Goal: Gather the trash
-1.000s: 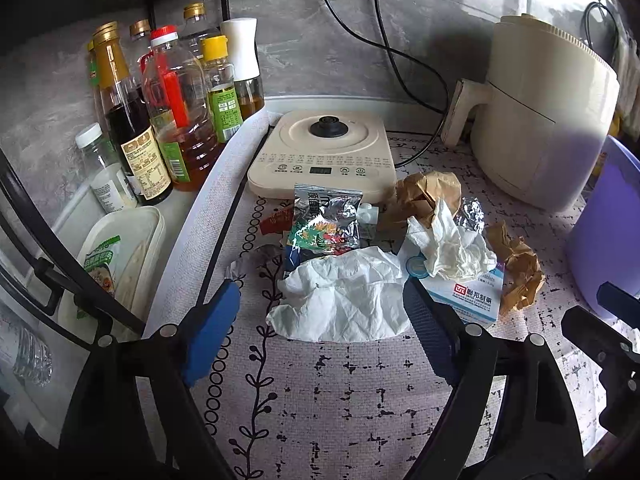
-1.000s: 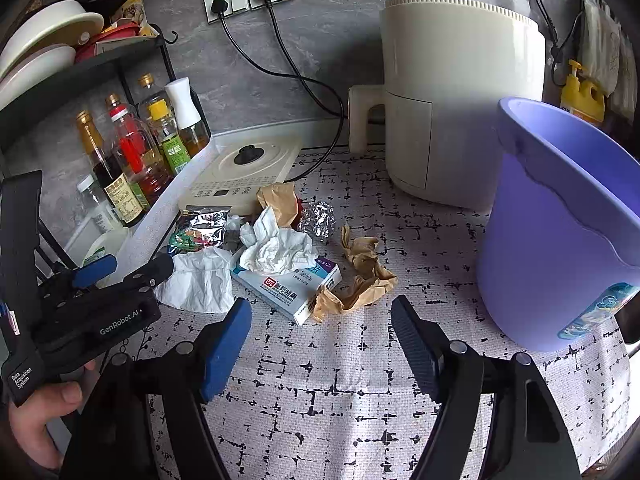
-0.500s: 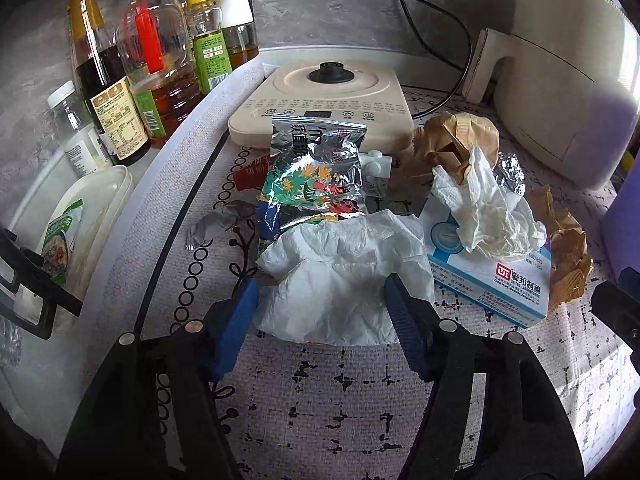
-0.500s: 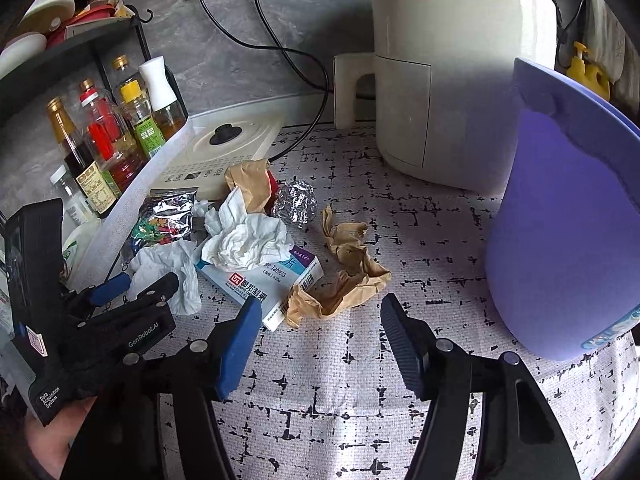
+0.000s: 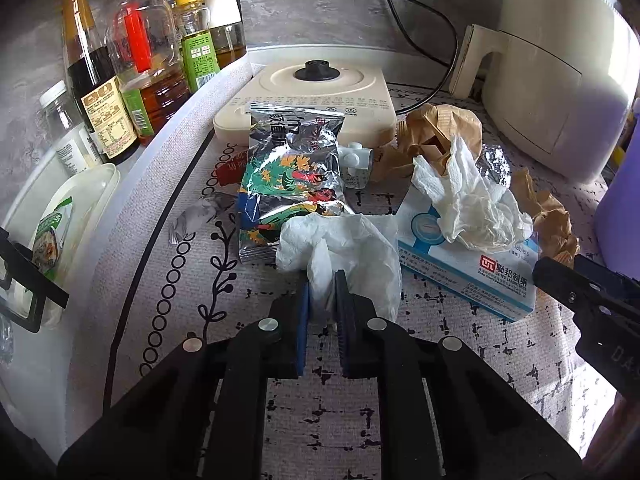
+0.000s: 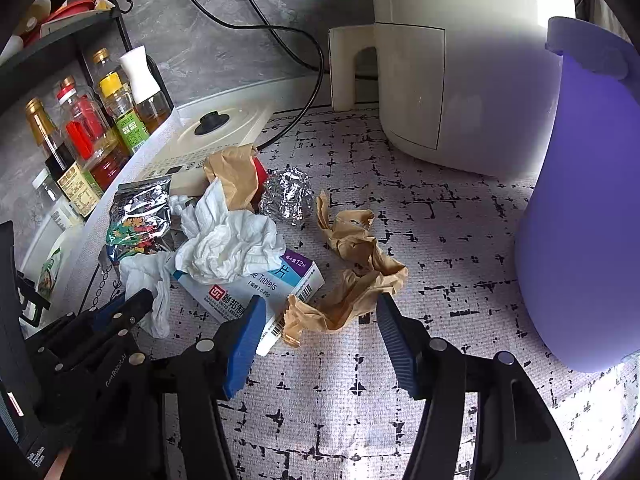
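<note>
Nearby, snack packet (image 5: 290, 184) and tablet box (image 5: 472, 276) crowd tissue (image 5: 352, 248)

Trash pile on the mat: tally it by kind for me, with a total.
White tissue wads: 2
Brown paper wads: 2
Foil ball: 1
Snack wrapper: 1
Tablet box: 1
Total: 7

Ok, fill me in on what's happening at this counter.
A person is clearing trash with two handheld tools. The left tool is shut on a crumpled white tissue lying by the foil snack packet. The right tool is open, straddling crumpled brown paper beside the purple plastic bin.
</note>
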`<state>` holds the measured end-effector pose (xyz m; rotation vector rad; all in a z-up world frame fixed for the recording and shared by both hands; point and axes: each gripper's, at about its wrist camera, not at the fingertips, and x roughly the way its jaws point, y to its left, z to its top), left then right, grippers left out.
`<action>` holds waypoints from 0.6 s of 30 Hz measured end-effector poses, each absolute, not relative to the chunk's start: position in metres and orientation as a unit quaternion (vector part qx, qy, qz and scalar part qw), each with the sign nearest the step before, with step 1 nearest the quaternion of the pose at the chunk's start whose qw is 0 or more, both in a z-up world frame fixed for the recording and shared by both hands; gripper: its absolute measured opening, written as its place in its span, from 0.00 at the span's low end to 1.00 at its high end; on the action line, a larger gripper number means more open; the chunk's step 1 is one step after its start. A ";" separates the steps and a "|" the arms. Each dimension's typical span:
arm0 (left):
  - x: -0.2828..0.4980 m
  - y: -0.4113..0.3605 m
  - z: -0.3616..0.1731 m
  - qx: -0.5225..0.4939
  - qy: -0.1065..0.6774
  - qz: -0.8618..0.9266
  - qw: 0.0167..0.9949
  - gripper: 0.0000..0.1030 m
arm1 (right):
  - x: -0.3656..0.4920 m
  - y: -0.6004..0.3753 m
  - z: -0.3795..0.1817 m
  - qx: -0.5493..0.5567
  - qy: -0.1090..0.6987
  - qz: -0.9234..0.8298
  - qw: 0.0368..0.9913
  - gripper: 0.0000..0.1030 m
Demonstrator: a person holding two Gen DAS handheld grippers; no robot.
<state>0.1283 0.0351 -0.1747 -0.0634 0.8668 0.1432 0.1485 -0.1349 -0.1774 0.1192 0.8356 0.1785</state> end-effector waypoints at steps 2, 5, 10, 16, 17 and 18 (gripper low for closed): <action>0.125 0.036 -0.174 -0.033 0.419 0.074 0.904 0.12 | 0.148 -0.134 -0.177 0.057 0.401 0.089 0.910 0.38; 0.120 0.035 -0.170 -0.030 0.414 0.082 0.906 0.12 | 0.147 -0.134 -0.179 0.056 0.402 0.092 0.909 0.20; 0.114 0.030 -0.162 -0.024 0.409 0.088 0.908 0.12 | 0.140 -0.139 -0.177 0.068 0.395 0.094 0.911 0.12; 0.105 0.022 -0.144 -0.022 0.390 0.089 0.916 0.12 | 0.125 -0.151 -0.163 0.075 0.382 0.092 0.916 0.10; 0.104 0.020 -0.142 -0.020 0.388 0.088 0.917 0.12 | 0.122 -0.153 -0.160 0.078 0.380 0.092 0.917 0.10; 0.103 0.019 -0.139 -0.020 0.386 0.087 0.918 0.12 | 0.118 -0.155 -0.158 0.081 0.377 0.091 0.918 0.10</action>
